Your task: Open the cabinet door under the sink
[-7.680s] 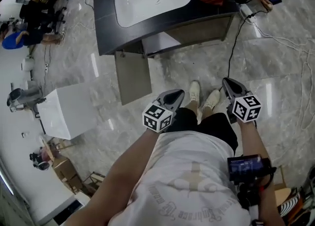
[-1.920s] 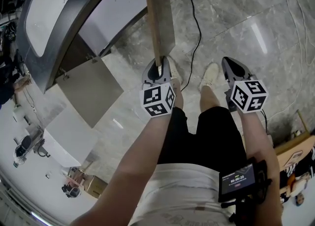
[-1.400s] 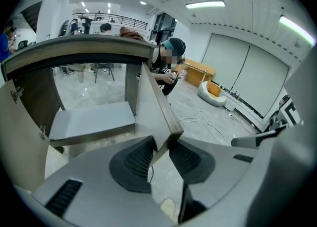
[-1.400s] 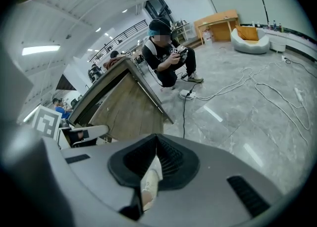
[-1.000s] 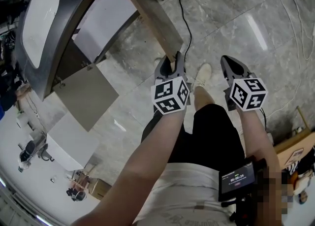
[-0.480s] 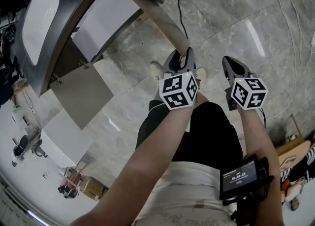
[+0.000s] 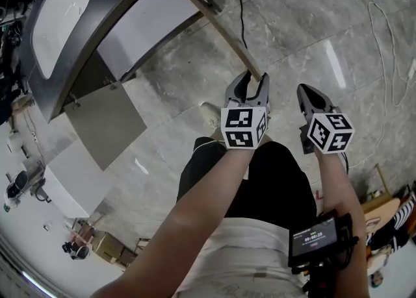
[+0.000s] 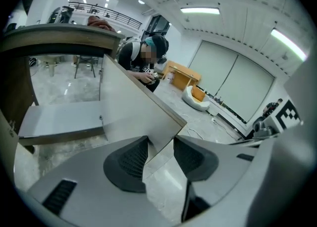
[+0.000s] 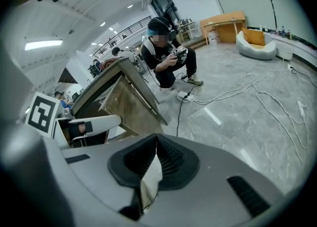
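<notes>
The dark vanity [image 7: 97, 21] with its white basin [image 7: 55, 11] lies at the upper left of the head view. Its right cabinet door [image 7: 214, 14] stands swung far out, seen edge-on. My left gripper [image 7: 252, 77] straddles the door's free end. In the left gripper view the door [image 8: 129, 102] has its corner between the pads [image 8: 126, 159], and the left gripper [image 8: 159, 147] is opening, with floor showing beside the edge. My right gripper [image 7: 305, 92] hangs to the right, shut on nothing. The right gripper [image 9: 156, 144] view shows the door [image 9: 131, 105] from outside.
The vanity's left door [image 7: 107, 121] also hangs open. A white box [image 7: 71, 180] stands on the floor at the left. Cables [image 7: 364, 4] trail over the marble floor at the right. A person [image 9: 166, 58] crouches beyond the vanity. My shoe [image 7: 211, 115] is below the door.
The right door, shut at first, has swung wide open with my left gripper on its edge. In the last second the left gripper moved right and its jaws widened. The right gripper barely moved.
</notes>
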